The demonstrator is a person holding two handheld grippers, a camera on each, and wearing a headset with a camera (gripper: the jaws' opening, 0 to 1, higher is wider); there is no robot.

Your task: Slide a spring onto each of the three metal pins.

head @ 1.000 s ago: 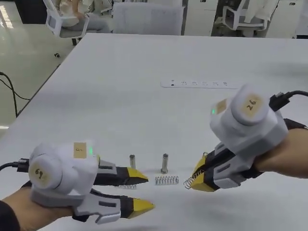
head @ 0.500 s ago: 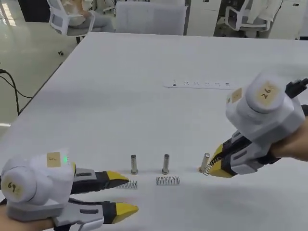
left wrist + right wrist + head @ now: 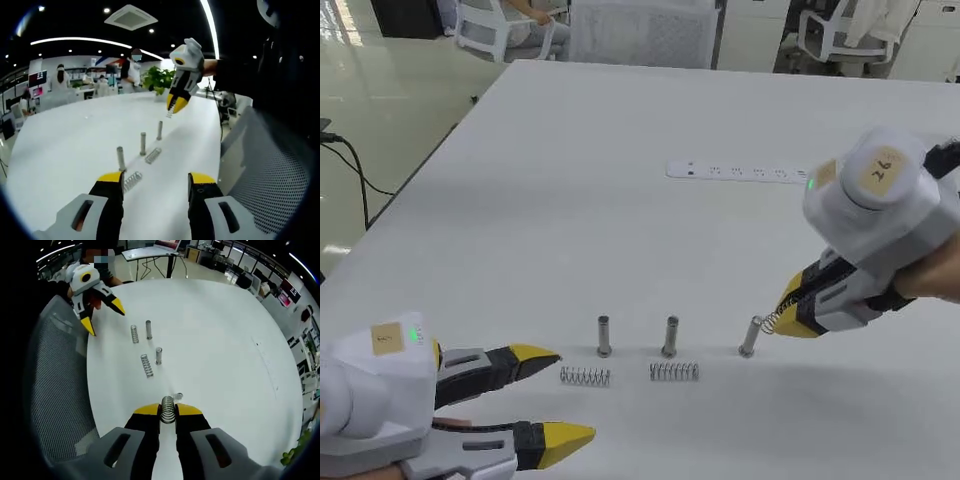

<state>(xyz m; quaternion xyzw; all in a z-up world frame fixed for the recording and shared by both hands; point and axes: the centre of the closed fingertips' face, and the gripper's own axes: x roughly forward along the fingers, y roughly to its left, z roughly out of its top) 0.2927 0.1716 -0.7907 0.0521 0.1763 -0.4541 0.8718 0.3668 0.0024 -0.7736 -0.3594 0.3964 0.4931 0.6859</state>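
Three short metal pins stand upright in a row on the white table: left pin point(image 3: 604, 336), middle pin point(image 3: 670, 336), right pin point(image 3: 750, 337). Two loose springs lie in front of them, one point(image 3: 585, 376) by the left pin and one point(image 3: 674, 371) by the middle pin. My right gripper point(image 3: 788, 318) is shut on a third spring point(image 3: 774, 319), whose free end hangs just above the right pin's top point(image 3: 178, 396). That held spring point(image 3: 168, 410) sticks out between the yellow tips. My left gripper point(image 3: 558, 395) stands open at the lower left, near the left spring point(image 3: 132, 180).
A white power strip point(image 3: 740, 172) lies further back on the table. Office chairs point(image 3: 640, 32) stand past the far edge. The table's left edge point(image 3: 410, 190) drops to the floor, where a black cable runs.
My right gripper has lifted the spring off the table and carried it right, over the right pin. My left gripper has drawn back to the lower left, baring the left spring.
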